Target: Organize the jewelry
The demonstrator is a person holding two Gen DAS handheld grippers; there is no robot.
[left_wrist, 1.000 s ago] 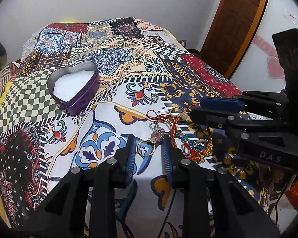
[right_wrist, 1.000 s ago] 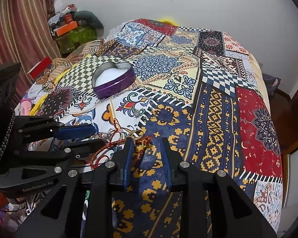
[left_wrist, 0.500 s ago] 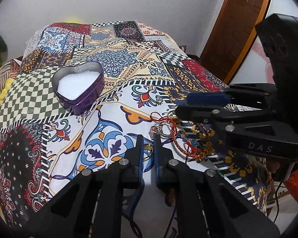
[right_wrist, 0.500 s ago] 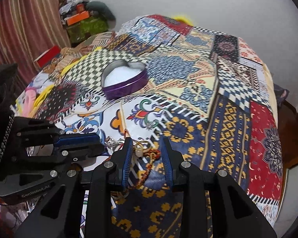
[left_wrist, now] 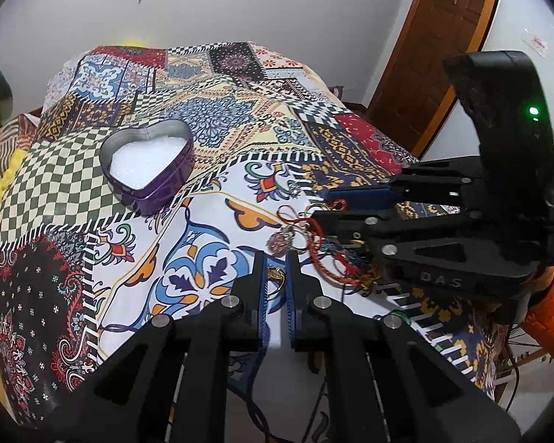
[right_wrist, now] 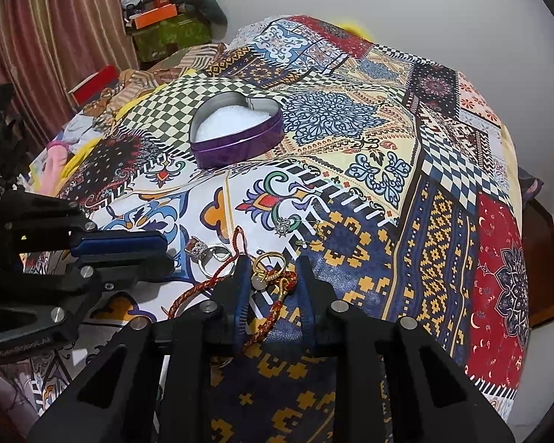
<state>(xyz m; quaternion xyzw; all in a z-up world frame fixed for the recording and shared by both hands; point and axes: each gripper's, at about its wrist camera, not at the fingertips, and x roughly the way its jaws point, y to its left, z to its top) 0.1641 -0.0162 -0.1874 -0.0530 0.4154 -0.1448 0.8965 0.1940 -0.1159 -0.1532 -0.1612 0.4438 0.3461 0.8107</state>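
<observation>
Since a second ago my left tongs (left_wrist: 276, 271) have clamped a gold ring (left_wrist: 277, 275); my right tongs (right_wrist: 271, 282) are narrowing around the braided bracelet (right_wrist: 277, 308). Far left, the heart tin (left_wrist: 149, 162) holds no jewelry yet.

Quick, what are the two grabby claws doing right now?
Left gripper: shut on a gold ring.
Right gripper: jaws closing around a gold ring with a red braided cord, pads not pressing yet.

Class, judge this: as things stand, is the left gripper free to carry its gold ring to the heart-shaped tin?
Probably yes: the left gripper is shut on the gold ring, and only bare bedspread lies before the open heart-shaped tin.
</observation>
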